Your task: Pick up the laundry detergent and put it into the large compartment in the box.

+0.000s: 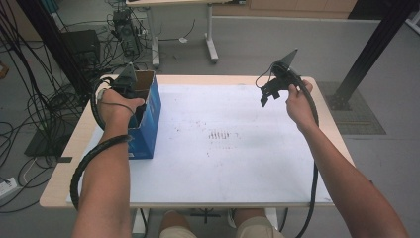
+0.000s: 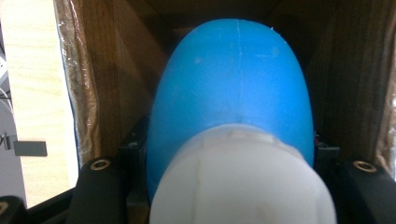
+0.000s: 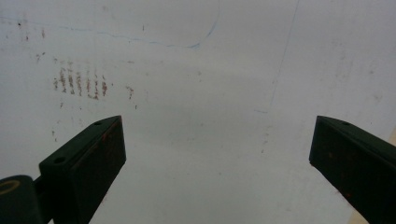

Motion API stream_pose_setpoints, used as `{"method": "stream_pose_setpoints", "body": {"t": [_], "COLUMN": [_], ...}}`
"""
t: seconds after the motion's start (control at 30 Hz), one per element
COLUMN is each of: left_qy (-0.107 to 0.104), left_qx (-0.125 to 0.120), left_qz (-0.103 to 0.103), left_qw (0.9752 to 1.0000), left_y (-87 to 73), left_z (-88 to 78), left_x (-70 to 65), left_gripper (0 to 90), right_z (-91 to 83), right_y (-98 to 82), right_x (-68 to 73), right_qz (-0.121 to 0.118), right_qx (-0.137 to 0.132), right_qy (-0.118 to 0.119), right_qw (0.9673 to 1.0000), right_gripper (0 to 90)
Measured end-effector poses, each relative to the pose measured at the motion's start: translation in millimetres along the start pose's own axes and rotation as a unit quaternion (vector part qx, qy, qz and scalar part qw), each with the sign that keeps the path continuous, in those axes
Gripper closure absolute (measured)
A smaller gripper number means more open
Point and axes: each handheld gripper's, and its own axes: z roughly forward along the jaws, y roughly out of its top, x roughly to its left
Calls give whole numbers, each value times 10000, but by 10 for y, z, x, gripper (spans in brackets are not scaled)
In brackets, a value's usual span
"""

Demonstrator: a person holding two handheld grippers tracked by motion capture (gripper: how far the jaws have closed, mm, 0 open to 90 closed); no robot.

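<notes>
My left gripper (image 1: 128,85) is down in the open top of the blue box (image 1: 148,124) at the table's (image 1: 237,163) left side, w/ my left hand (image 1: 115,106) on top of it. The left gripper view shows the thing it grasps: a smooth, rounded plastic object (image 2: 233,88), bright blue on the far part, w/ a faint seam running down its middle, and a white domed part (image 2: 243,182) nearest the camera. The blue part bulges out wider than the white part. It sits between the black jaws, which are clenched against its sides, so it's held. Around it are the brown cardboard inner walls of the box (image 2: 116,79), so the object is inside the box, at or just under the rim; can't tell if it touches the bottom.

My right gripper (image 1: 270,94) hangs above the table's far right part, well apart from the box, right hand (image 1: 299,106) behind it. Its jaws stand wide, released, nothing between them, just the white tabletop (image 3: 210,140) w/ some reddish-brown smudges (image 3: 79,84) and faint blue pen lines (image 3: 205,37) below.
</notes>
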Motion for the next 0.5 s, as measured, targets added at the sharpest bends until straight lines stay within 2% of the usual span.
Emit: {"method": "stream_pose_setpoints", "body": {"t": [0.5], "left_qy": [7], "left_qx": [-14], "left_qz": [-4], "left_qw": [10000], "left_y": [-7], "left_z": [1], "left_x": [-5], "left_gripper": [371], "right_z": [-7], "right_y": [-1], "right_x": [1], "right_qz": [-12], "right_qx": [1], "right_qy": [-1], "right_qw": [10000], "right_gripper": [37]}}
